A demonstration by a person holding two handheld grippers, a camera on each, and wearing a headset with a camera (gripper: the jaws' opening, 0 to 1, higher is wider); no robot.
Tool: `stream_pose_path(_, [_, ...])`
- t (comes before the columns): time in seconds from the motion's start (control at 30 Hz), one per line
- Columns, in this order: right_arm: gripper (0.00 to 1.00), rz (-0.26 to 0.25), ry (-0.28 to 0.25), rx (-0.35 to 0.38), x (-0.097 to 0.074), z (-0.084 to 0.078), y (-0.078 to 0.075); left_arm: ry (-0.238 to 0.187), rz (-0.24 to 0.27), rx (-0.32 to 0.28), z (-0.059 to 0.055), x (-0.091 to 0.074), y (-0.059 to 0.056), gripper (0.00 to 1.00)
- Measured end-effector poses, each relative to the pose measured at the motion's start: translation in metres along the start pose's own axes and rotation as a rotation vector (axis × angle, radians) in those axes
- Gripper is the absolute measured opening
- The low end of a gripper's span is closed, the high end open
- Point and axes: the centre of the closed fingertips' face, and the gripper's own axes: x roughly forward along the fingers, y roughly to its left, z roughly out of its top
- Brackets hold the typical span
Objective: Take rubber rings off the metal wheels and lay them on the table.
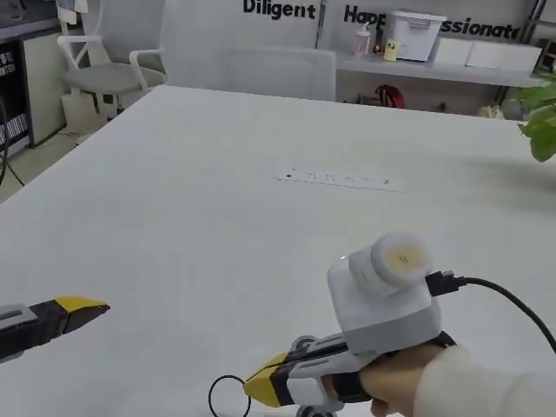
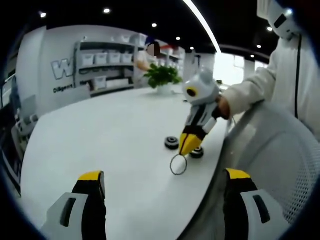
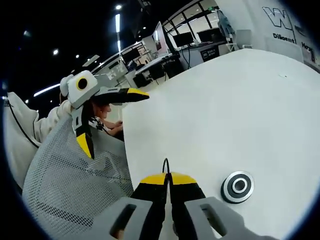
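Observation:
My right gripper (image 1: 261,387) hovers low over the near edge of the white table (image 1: 261,174), held in a hand with a white sleeve. Its yellow-tipped jaws are shut on a thin black rubber ring (image 1: 226,396), which hangs off the tips. From the left gripper view, that ring (image 2: 178,164) dangles under the right gripper (image 2: 186,145), right by two metal wheels (image 2: 172,142) (image 2: 196,152) on the table. One wheel (image 3: 238,187) lies just right of the shut right gripper (image 3: 169,178). My left gripper (image 2: 165,175) stands wide open and empty, off to the left (image 1: 82,309).
A potted plant (image 1: 543,122) stands at the table's far right edge. White chairs (image 1: 104,74) and a shelf with boxes (image 1: 417,39) are behind the table. A white mesh chair (image 2: 280,150) sits close to the near table edge.

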Motion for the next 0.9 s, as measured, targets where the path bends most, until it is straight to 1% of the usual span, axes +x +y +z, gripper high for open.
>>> stream_pose_path(0.17, [0.0, -0.031, 0.007, 0.019, 0.002, -0.005, -0.01, -0.006, 0.008, -0.011, 0.001, 0.0, 0.002, 1.0])
stream_pose_path(0.33, [0.0, -0.05, 0.018, 0.016, 0.003, -0.009, -0.014, -0.003, 0.011, -0.014, 0.0, 0.0, 0.002, 1.0])
stream_pose_path(0.57, [0.0, -0.065, 0.02, 0.017, 0.004, -0.011, -0.019, -0.001, 0.013, -0.014, 0.0, 0.001, 0.003, 1.0])
stream_pose_path(0.7, [0.0, -0.074, 0.019, 0.005, 0.005, -0.011, -0.021, 0.006, 0.011, -0.011, -0.001, 0.001, 0.002, 1.0])
stream_pose_path(0.8, [0.01, -0.062, 0.01, 0.003, 0.005, -0.01, -0.02, 0.011, 0.011, -0.011, -0.002, 0.001, 0.002, 1.0])
stream_pose_path(0.9, [0.02, -0.072, 0.015, -0.005, 0.005, -0.011, -0.022, 0.014, 0.011, -0.012, -0.002, 0.002, 0.001, 1.0])
